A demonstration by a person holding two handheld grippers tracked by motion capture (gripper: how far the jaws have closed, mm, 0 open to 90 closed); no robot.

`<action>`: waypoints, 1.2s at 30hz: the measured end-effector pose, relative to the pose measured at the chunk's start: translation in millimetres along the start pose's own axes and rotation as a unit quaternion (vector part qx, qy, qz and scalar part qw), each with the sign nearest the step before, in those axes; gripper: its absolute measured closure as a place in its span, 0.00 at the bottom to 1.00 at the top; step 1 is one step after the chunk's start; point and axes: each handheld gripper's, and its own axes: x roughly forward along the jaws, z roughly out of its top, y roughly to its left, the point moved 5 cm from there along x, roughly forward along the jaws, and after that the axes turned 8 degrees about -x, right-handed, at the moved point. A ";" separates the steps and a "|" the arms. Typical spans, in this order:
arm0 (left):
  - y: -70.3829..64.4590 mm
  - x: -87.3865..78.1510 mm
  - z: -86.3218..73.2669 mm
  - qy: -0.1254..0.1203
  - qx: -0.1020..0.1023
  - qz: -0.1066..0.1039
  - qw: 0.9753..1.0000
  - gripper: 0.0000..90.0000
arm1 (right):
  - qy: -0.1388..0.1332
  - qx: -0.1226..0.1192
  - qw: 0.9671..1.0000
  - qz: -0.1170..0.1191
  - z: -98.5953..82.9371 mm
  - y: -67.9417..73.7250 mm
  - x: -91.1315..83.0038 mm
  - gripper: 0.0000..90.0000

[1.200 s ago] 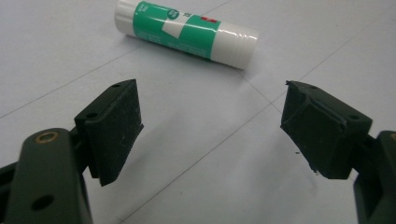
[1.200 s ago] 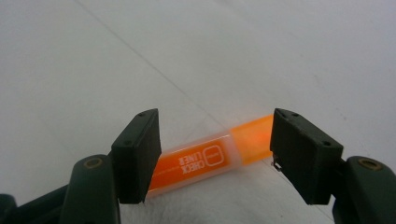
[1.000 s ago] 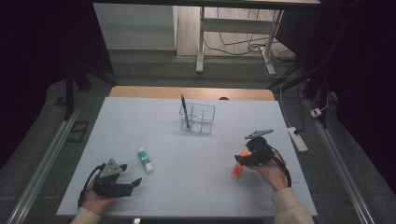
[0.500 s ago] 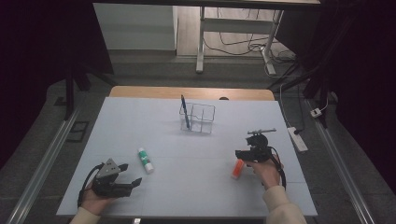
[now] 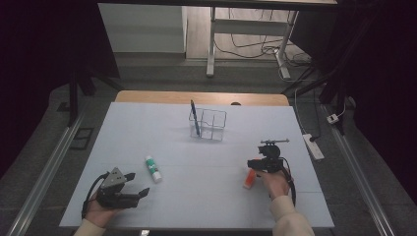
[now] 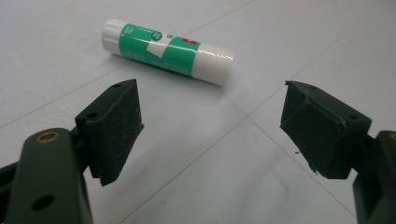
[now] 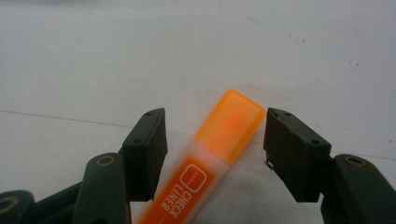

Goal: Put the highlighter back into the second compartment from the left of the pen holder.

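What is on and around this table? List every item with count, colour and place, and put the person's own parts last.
Highlighter: one, orange with a clear body, lying on the table's right side between the right gripper's open jaws.
Glue stick: one, green and white, lying left of centre, ahead of the left gripper.
Wire holder: one, clear or silver, towards the table's far middle.
Pen: one, dark blue, standing tilted in the holder's left part.
Table: one, pale blue-grey top with a wooden far edge.
Power strip: one, white, on the floor to the right.
Left gripper: one, black, near left, jaws open.
Right gripper: one, black, jaws open astride the highlighter.
Hands: two, holding the grippers at the near edge.
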 end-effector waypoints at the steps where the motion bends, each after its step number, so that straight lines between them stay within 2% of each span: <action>1: 0.1 0.2 -0.1 0.001 0.000 0.000 1.000 0.23 | 0.000 0.002 1.000 -0.002 -0.4 -0.6 0.9 0.44; 11: 1.6 0.2 -0.4 0.002 0.002 0.000 1.000 0.23 | 0.008 -0.001 0.999 -0.032 -1.8 2.5 7.9 0.50; 14: 1.6 0.1 -0.4 0.001 0.002 -0.001 1.000 0.23 | 0.013 0.003 0.999 -0.038 -2.7 3.2 10.0 0.51; 21: 1.1 1.0 -1.0 0.004 0.006 0.000 1.000 0.23 | 0.021 -0.003 0.998 -0.061 -1.0 8.0 14.2 0.51; 27: 0.5 2.8 -1.6 0.010 0.009 0.004 1.000 0.23 | 0.021 0.010 0.997 -0.073 0.3 8.2 15.5 0.55; 29: 0.6 3.0 -1.8 0.011 0.010 0.005 1.000 0.23 | 0.026 0.011 0.997 -0.072 0.3 8.0 16.7 0.61; 36: 1.4 3.2 -2.4 0.012 0.008 0.005 1.000 0.23 | 0.037 -0.003 0.996 -0.080 4.0 10.3 19.0 0.69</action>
